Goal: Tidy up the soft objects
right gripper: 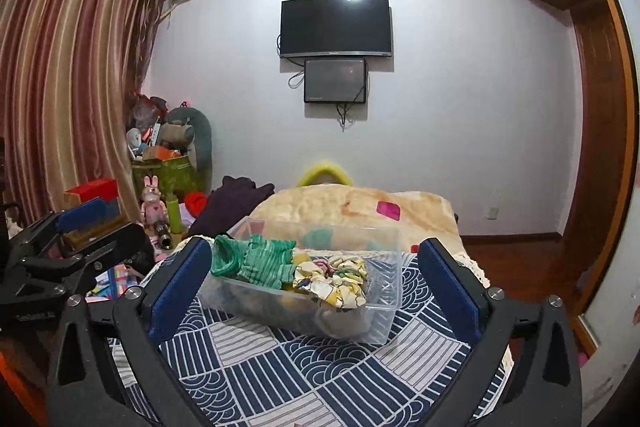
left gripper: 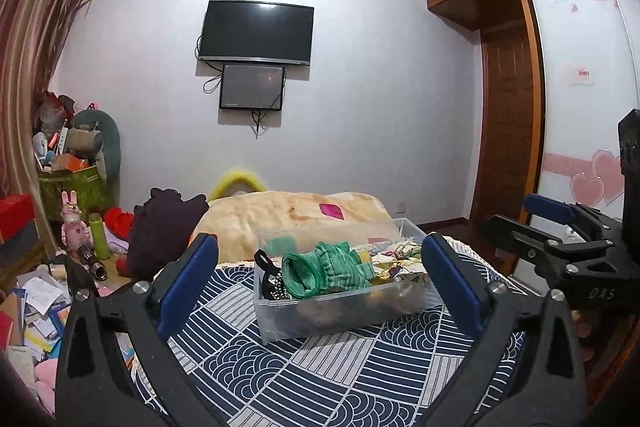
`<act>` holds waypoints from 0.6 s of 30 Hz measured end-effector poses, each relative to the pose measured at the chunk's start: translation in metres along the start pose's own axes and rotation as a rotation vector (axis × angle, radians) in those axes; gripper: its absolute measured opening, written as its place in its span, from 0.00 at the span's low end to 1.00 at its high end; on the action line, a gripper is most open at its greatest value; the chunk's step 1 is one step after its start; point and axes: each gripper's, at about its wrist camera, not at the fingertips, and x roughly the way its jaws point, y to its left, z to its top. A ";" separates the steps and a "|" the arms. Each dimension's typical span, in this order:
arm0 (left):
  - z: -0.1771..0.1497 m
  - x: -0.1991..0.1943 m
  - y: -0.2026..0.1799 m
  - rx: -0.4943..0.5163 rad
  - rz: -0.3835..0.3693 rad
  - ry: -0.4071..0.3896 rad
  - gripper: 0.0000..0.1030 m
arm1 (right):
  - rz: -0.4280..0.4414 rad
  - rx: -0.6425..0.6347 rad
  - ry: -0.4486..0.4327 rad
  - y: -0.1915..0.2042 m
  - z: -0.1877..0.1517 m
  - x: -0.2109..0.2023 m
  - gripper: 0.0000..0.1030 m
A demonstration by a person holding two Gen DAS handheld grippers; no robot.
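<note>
The left gripper (left gripper: 318, 287) hangs nearest, its blue fingers (left gripper: 188, 279) spread wide and empty, with the clear plastic bin (left gripper: 344, 319) straight ahead between them on the patterned bed cover (left gripper: 320, 379). The bin's long axis runs left to right, slightly skewed, with the green knit garment (left gripper: 324, 269) at its left end, nearer this hand. The right gripper (right gripper: 316, 289), beside it at like height, also spread and holding nothing, faces the floral cloth (right gripper: 334, 281).

We cannot tell what lies at the bottom of the clear bin (left gripper: 320, 319), blurred behind its frosted wall and buried under the green knit (left gripper: 320, 269). The right gripper (left gripper: 560, 239) is cut off by the left wrist view's edge, and we cannot read the small sticker on the wardrobe door (left gripper: 580, 75).
</note>
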 end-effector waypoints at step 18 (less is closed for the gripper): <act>0.000 -0.001 -0.005 0.008 0.002 0.002 1.00 | 0.004 0.012 -0.009 -0.003 0.001 -0.004 1.00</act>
